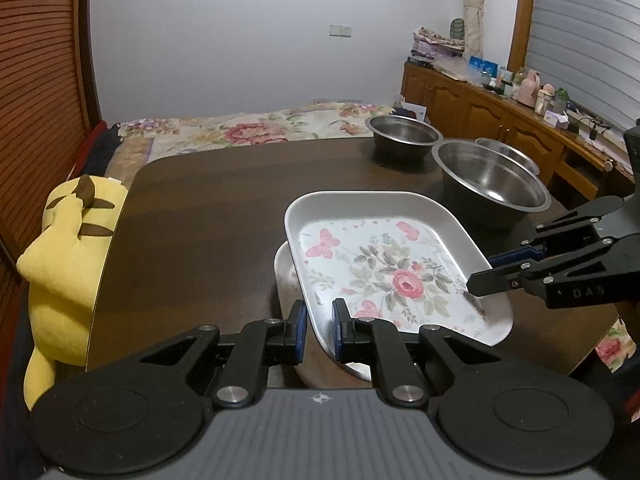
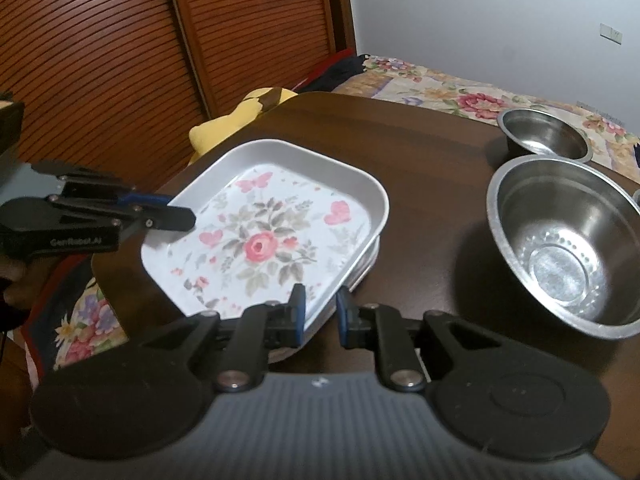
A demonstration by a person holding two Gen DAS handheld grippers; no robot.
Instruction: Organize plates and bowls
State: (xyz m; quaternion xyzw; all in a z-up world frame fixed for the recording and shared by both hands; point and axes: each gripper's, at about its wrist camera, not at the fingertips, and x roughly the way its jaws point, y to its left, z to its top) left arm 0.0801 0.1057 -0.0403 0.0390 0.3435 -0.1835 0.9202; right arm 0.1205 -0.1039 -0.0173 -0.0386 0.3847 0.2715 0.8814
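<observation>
1. Two grippers share one load: the floral plate (image 1: 380, 264) is held from opposite sides, probably because it is wide and shallow and one grip at the rim would let it tip.
2. The left gripper (image 1: 320, 330) has its jaws clenched on the plate's near rim, one blue pad inside the rim and one outside.
3. The right gripper (image 2: 322, 312) grasps the opposite rim the same way, its jaws closed over the edge.
4. The plate sits tilted over a second, plain plate (image 1: 286, 280) near the tabletop's (image 1: 200, 220) front edge; whether the two touch I cannot tell. Lining it up above that plate suggests stacking, which would save room.
5. Three steel bowls are grouped toward the far right corner of the tabletop: a large bowl (image 2: 560, 248) nearest the plates, a smaller bowl (image 2: 544, 138) behind it, and a third bowl (image 1: 508, 152) mostly hidden. Keeping them apart from the plates leaves like with like.
6. A yellow plush toy (image 1: 60, 256) leans beside the tabletop's left edge, clear of the work.
</observation>
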